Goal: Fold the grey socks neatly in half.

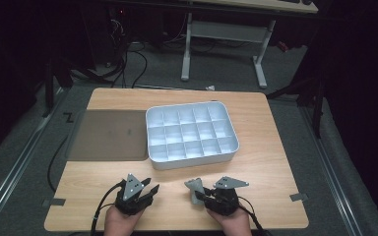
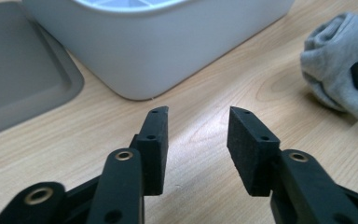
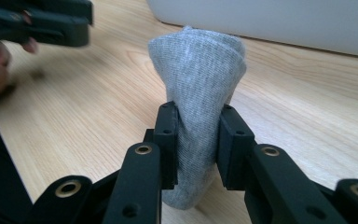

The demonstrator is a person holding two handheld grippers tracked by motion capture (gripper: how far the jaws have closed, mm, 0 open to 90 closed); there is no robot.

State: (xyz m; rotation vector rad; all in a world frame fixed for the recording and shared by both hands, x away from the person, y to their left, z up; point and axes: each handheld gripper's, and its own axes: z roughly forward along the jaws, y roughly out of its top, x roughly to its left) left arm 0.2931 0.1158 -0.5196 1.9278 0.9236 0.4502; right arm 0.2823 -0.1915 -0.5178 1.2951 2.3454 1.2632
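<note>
Two black tongs sit near the front edge of the pale wood-grain worktop [image 1: 256,147]. The right tongs [image 3: 196,135] pinch a rolled grey knit sock [image 3: 200,93], soft and ribbed, standing upright between the matte pads just in front of the white plastic organiser tray [image 1: 192,135]. The left tongs [image 2: 198,135] are spread with nothing between them. The tray is rectangular with rounded corners and a grid of compartments. A flat grey lid [image 1: 110,135] lies just beside its left side.
</note>
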